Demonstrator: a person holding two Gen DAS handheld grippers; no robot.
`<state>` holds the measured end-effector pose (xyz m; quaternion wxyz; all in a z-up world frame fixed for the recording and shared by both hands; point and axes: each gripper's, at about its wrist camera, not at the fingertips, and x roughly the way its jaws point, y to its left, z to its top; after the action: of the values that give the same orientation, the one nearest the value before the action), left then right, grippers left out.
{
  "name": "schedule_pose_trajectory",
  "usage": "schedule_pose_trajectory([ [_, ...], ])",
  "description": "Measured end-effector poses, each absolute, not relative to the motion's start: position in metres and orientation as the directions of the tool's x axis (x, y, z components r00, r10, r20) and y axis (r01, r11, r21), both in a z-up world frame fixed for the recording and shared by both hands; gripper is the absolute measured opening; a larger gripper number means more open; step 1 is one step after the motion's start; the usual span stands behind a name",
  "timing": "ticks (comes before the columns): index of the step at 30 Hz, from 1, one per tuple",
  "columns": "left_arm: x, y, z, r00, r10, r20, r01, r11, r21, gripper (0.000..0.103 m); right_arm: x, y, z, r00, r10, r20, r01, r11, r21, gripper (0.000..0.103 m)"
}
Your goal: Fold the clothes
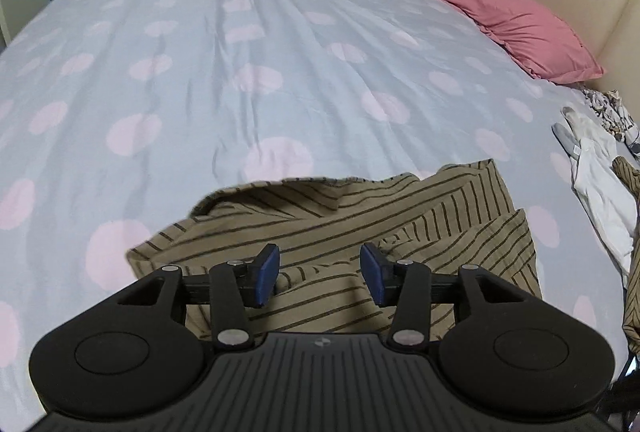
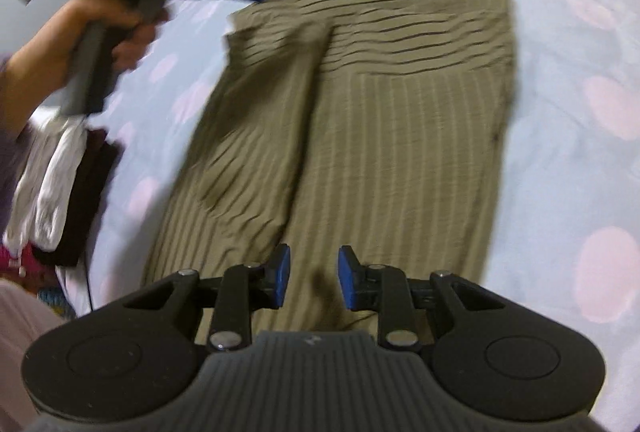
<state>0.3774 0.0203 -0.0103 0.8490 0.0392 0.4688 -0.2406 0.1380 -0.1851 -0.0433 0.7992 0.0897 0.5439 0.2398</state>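
Striped shirt was laid on the bed, soft and floppy; best pinched at corners. Both grippers were spread, empty.

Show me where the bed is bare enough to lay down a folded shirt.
The duvet is bare beyond the striped garment, across to the pink pillow. Crowded: the edge with the white clothes, beside the striped garment. Both the left gripper and right gripper are open, over the garment.
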Motion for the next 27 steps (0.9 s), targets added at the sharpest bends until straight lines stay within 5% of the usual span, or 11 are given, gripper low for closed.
schedule_pose_trajectory([
  [7,0.382,0.003,-0.038,0.361,-0.379,-0.852,0.495,0.852,-0.169,0.040,0.132,-0.139,-0.046,0.272,0.522,-0.809,-0.417,0.821,0.389,0.033],
  [14,0.382,0.001,-0.052,0.316,-0.387,-0.866,0.510,0.839,-0.189,0.007,0.140,-0.110,-0.058,0.279,0.493,-0.824,-0.502,0.806,0.313,0.033],
  [15,0.381,0.001,-0.053,0.314,-0.392,-0.865,0.514,0.836,-0.192,0.002,0.141,-0.108,-0.061,0.273,0.491,-0.827,-0.509,0.803,0.308,0.028],
  [16,0.381,0.001,-0.051,0.317,-0.396,-0.861,0.520,0.832,-0.192,0.000,0.141,-0.107,-0.063,0.266,0.488,-0.831,-0.514,0.802,0.306,0.011],
  [17,0.380,0.000,-0.050,0.321,-0.401,-0.858,0.526,0.829,-0.191,0.000,0.142,-0.106,-0.066,0.260,0.485,-0.835,-0.518,0.800,0.303,0.005],
  [27,0.377,-0.025,-0.021,0.340,-0.508,-0.791,0.605,0.762,-0.230,0.000,0.134,-0.119,-0.040,0.280,0.492,-0.824,-0.494,0.810,0.316,0.003],
])
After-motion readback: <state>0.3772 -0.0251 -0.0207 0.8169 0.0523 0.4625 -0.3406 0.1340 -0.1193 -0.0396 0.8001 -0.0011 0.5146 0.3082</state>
